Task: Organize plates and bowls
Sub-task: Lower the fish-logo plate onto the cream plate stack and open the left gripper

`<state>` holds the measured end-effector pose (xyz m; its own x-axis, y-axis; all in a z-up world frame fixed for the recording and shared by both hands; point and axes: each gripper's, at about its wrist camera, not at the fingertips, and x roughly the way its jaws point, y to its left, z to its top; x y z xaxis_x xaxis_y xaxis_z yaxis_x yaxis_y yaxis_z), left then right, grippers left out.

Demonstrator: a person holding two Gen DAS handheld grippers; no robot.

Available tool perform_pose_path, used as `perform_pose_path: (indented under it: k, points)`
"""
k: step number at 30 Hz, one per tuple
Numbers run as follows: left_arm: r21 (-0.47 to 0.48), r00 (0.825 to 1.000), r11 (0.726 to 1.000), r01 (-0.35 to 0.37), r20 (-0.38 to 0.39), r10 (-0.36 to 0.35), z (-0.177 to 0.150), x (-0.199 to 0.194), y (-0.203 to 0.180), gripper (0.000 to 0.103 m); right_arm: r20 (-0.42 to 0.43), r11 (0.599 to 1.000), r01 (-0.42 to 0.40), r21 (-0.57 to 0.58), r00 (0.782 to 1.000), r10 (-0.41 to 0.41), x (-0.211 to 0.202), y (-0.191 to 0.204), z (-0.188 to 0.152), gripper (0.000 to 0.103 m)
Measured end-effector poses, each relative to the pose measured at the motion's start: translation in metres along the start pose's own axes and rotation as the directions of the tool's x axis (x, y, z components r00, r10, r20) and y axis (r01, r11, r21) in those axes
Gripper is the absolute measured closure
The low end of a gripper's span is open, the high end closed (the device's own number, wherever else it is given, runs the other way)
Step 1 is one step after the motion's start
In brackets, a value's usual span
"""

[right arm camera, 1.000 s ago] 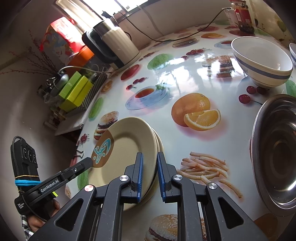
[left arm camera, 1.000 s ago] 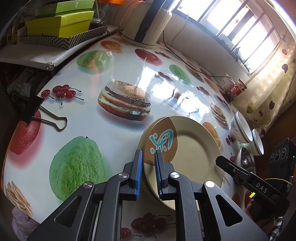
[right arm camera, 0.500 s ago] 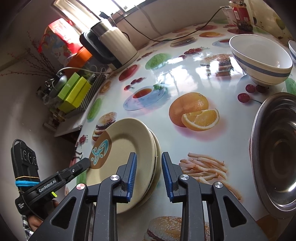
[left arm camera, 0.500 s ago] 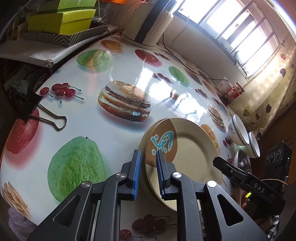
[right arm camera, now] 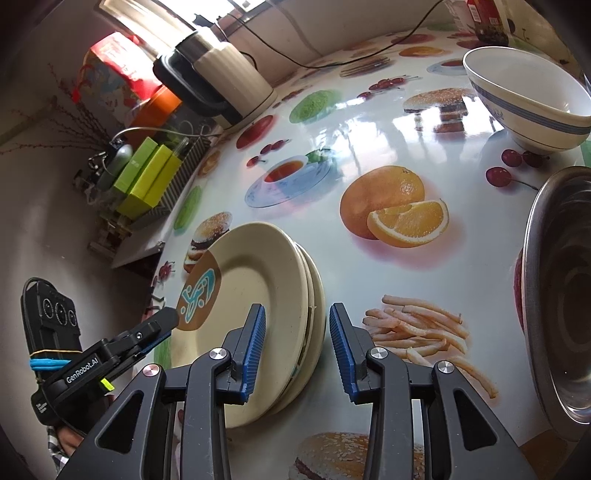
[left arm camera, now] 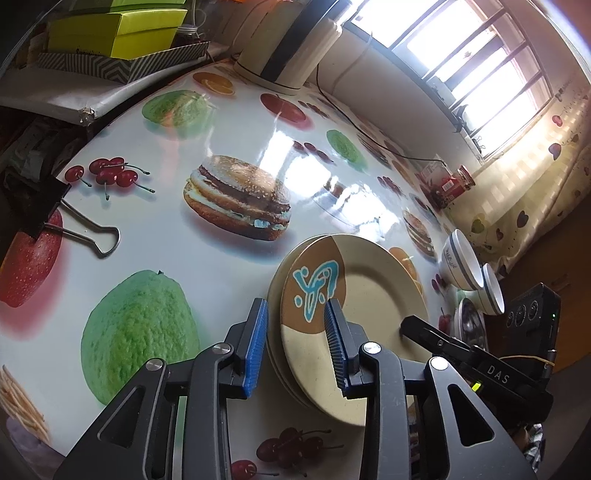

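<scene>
A stack of cream plates [left arm camera: 373, 295] with a brown patch and a blue mark lies on the fruit-print table; it also shows in the right wrist view [right arm camera: 258, 295]. My left gripper [left arm camera: 297, 347] is open, its jaws on either side of the stack's left rim. My right gripper [right arm camera: 295, 347] is open, its jaws on either side of the stack's right rim. Two white bowls with blue bands [left arm camera: 461, 266] stand beyond the plates; one shows in the right wrist view [right arm camera: 528, 96]. A steel bowl [right arm camera: 561, 295] lies at the right.
A white kettle [right arm camera: 221, 74] with its cord stands at the table's back. Green boxes [left arm camera: 114, 33] lie on a shelf past the table's left edge. A binder clip [left arm camera: 74, 225] grips that edge. A red jar [left arm camera: 461, 181] stands near the window.
Both grippers were shut on the plate stack's rims and have opened. The stack rests on the table.
</scene>
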<state>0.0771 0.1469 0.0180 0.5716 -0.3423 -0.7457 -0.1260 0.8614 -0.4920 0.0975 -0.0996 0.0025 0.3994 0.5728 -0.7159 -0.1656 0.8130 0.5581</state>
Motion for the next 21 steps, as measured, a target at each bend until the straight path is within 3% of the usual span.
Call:
perform_pose_path:
  k: [2,21]
  points:
    - [-0.012,0.999,0.999,-0.030,-0.020,0.030,-0.001,0.005,0.004,0.069,-0.006,1.000,-0.005,0.005,1.000,0.005,0.002,-0.001,0.000,0.067]
    - [-0.025,0.998,0.999,0.030,-0.049,-0.031,0.002,0.017,0.005,0.069,-0.017,1.000,-0.018,-0.003,1.000,0.018,0.008,0.001,0.006,0.068]
